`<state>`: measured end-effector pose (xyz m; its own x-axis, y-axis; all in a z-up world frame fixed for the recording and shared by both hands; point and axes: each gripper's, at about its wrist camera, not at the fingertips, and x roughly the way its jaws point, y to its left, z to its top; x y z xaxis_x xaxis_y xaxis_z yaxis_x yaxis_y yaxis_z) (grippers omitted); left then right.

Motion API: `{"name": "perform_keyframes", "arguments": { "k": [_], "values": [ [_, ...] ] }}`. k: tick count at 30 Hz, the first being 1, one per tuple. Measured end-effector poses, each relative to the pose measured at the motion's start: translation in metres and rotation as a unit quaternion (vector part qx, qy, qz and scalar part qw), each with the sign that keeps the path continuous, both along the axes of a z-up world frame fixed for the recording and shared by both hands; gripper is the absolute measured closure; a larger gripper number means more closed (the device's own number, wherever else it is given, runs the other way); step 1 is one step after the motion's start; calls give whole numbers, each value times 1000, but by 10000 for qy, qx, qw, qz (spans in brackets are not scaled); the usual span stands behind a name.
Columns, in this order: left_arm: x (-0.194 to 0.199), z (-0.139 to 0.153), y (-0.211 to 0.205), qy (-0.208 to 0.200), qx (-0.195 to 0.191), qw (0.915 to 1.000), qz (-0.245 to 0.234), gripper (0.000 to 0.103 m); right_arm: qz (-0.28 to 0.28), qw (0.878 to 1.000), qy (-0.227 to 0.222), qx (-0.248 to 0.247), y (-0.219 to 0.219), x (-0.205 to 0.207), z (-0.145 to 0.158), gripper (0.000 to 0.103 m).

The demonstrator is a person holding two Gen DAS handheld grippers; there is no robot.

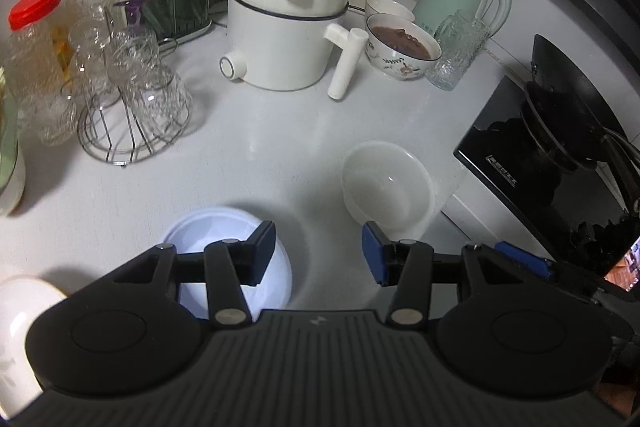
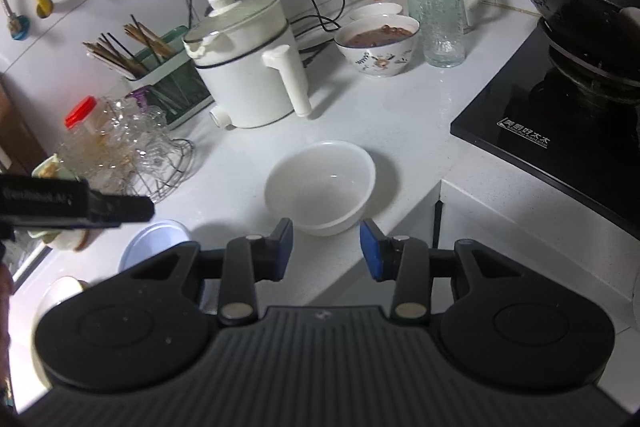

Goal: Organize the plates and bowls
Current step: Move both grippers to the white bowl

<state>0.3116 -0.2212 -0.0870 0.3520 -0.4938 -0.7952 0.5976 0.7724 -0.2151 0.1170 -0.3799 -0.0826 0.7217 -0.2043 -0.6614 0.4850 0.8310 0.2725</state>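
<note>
Both the left gripper (image 1: 319,253) and the right gripper (image 2: 326,249) have fingers partly apart, holding nothing, above the white bowl (image 2: 320,185) mid-frame on the table (image 2: 400,115).

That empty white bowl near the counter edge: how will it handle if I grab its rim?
The white bowl looks glossy, so probably slippery between the pads. It seems stiff, likely ceramic or glass, and breakable. Empty and sitting near the counter edge, a push might slide it off.
</note>
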Motion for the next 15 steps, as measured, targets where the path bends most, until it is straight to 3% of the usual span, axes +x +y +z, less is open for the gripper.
{"name": "perform_keyframes", "arguments": {
  "k": [10, 11, 14, 15],
  "values": [
    [36, -2, -11, 13, 33, 10000, 89, 40, 80, 9999, 80, -35, -14, 21, -5, 62],
    [39, -3, -13, 0, 59, 9999, 93, 39, 63, 9999, 102, -30, -17, 22, -6, 59],
    [50, -6, -18, 92, 44, 9999, 133, 38, -3, 9999, 120, 68, -26, 29, -11, 33],
    [53, -8, -20, 132, 26, 9998, 138, 38, 9, 9998, 124, 129, -29, 32, -14, 32]
  ]
}}
